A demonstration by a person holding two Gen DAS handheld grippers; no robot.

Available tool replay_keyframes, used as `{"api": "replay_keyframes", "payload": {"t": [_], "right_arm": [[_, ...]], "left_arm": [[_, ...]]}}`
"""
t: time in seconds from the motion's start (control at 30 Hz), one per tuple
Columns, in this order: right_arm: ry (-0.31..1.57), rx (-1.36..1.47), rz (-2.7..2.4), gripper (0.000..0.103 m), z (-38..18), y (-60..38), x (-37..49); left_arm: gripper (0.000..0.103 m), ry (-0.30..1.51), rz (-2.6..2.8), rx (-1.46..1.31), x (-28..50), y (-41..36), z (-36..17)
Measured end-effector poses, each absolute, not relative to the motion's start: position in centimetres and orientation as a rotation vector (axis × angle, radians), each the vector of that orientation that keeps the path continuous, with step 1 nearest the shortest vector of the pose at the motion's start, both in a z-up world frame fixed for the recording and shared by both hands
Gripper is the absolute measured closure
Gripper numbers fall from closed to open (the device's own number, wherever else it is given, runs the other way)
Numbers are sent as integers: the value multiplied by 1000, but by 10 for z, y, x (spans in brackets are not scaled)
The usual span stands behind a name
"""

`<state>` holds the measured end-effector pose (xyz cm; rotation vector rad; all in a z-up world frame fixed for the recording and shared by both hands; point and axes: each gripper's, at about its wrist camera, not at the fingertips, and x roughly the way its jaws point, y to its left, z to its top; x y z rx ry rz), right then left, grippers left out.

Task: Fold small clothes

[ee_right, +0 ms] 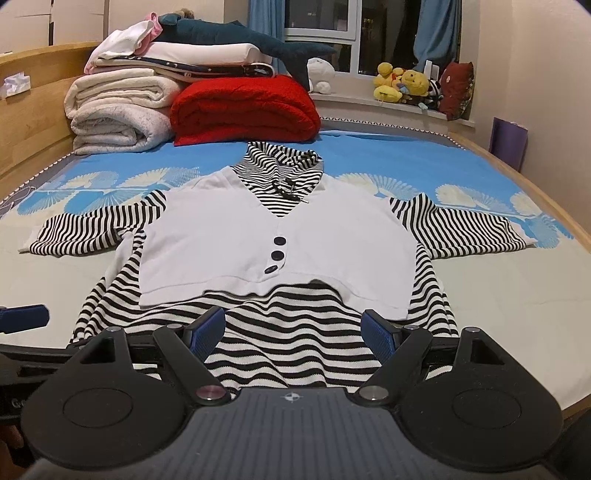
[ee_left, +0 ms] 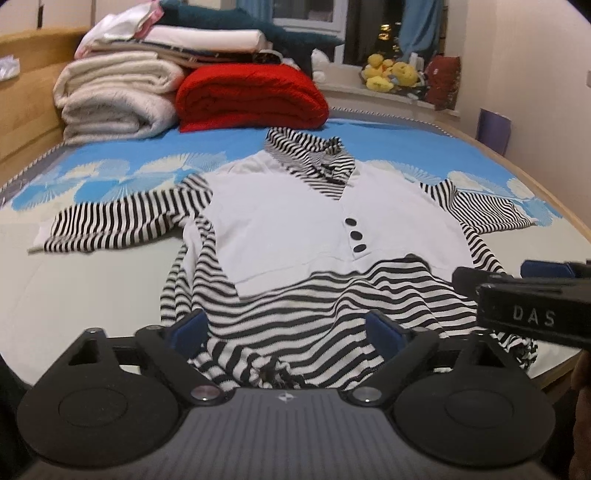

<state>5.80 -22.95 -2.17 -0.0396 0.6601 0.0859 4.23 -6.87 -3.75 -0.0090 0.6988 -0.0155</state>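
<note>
A small top (ee_left: 280, 221) lies face up on the bed, with a white vest front, three dark buttons, a striped collar and striped sleeves spread to both sides. Its striped lower hem (ee_left: 280, 332) is rumpled at the near edge. My left gripper (ee_left: 286, 330) is open, its blue pads (ee_left: 188, 328) standing on either side of that bunched hem. From the right wrist view the same top (ee_right: 273, 236) fills the middle. My right gripper (ee_right: 293, 332) is open over the striped hem (ee_right: 291, 343), nothing pinched. The right gripper's black body (ee_left: 532, 299) shows at the right edge of the left wrist view.
Folded cream blankets (ee_right: 118, 114), a red blanket (ee_right: 243, 109) and a plush shark (ee_right: 236, 33) are stacked at the head of the bed. Soft toys (ee_right: 402, 85) sit on the windowsill. The wooden bed frame (ee_right: 546, 199) runs along the right; a wall stands close beyond.
</note>
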Motion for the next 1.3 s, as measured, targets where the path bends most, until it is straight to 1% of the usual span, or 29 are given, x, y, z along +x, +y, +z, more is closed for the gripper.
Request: {"api": "replay_keyframes", "payload": {"t": [0.07, 0.13, 0.4, 0.5, 0.57, 0.6, 0.67, 0.7, 0.73, 0.77, 0.8, 0.87, 0.97, 1.03, 1.13, 1.2, 1.3], "right_arm": [[646, -36, 87, 21, -20, -230, 59], [628, -32, 88, 21, -17, -229, 59], [659, 17, 85, 21, -11, -234, 61], [652, 27, 84, 21, -8, -236, 59], [647, 33, 79, 21, -5, -239, 58], [644, 40, 77, 21, -3, -240, 58], [641, 53, 70, 21, -2, -242, 60], [639, 60, 67, 21, -1, -243, 61], [638, 60, 60, 22, -1, -244, 63], [640, 62, 55, 23, -2, -244, 64], [642, 67, 49, 24, -2, -245, 65], [641, 83, 40, 35, -2, -246, 67], [602, 84, 37, 46, 2, -250, 70], [578, 94, 42, 47, 8, -253, 78], [512, 97, 73, 47, 28, -264, 93], [465, 71, 111, 47, 44, -274, 106], [439, 17, 145, 41, 63, -292, 132]], "left_arm": [[22, 694, -25, 9, 44, -69, -37], [24, 701, -33, 10, 44, -68, -36], [25, 725, -13, -24, 45, -63, -21], [25, 702, -13, -19, 48, -60, -1], [28, 683, -19, -15, 53, -57, 15], [30, 671, -26, -20, 58, -53, 24], [44, 653, -27, -19, 70, -47, 37], [48, 644, -28, -19, 80, -41, 44], [58, 637, -31, -20, 88, -36, 48], [66, 628, -30, -22, 99, -29, 52], [67, 619, -23, -21, 109, -22, 54], [73, 608, 0, -3, 137, -5, 51], [73, 650, 46, -7, 184, 31, 37], [73, 698, 80, -24, 217, 64, 24], [72, 777, 150, -72, 262, 121, 2], [67, 818, 227, -110, 285, 159, -13], [56, 881, 378, -248, 303, 222, -43]]}}
